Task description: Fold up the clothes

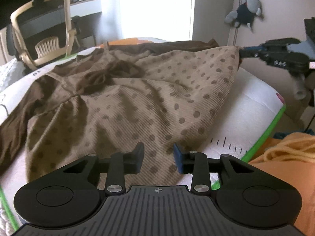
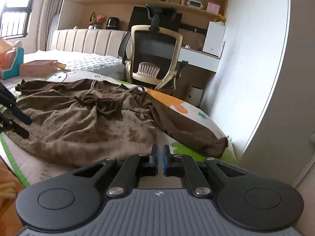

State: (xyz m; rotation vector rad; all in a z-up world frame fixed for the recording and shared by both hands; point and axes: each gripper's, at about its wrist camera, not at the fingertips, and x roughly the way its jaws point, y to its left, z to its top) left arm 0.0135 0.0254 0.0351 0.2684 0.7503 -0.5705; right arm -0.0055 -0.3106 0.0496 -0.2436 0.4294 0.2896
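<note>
A tan polka-dot dress with dark brown sleeves [image 1: 122, 98] lies spread on a white mat [image 1: 254, 106]; it also shows in the right wrist view [image 2: 82, 118]. My left gripper [image 1: 158, 157] is open, its fingers astride the dress's near hem, just above the cloth. My right gripper [image 2: 159, 157] is shut on the hem's right corner; in the left wrist view it [image 1: 243, 52] holds that corner lifted off the mat. The left gripper's fingers [image 2: 19, 122] show at the left edge of the right wrist view.
The mat has a green border [image 1: 275, 118] and printed ruler marks. An office chair [image 2: 155, 59] stands beyond the mat's far edge, by a bed [image 2: 88, 61] and desk. Orange cloth [image 1: 285, 151] lies at near right. A cardboard box [image 2: 37, 67] sits on the bed.
</note>
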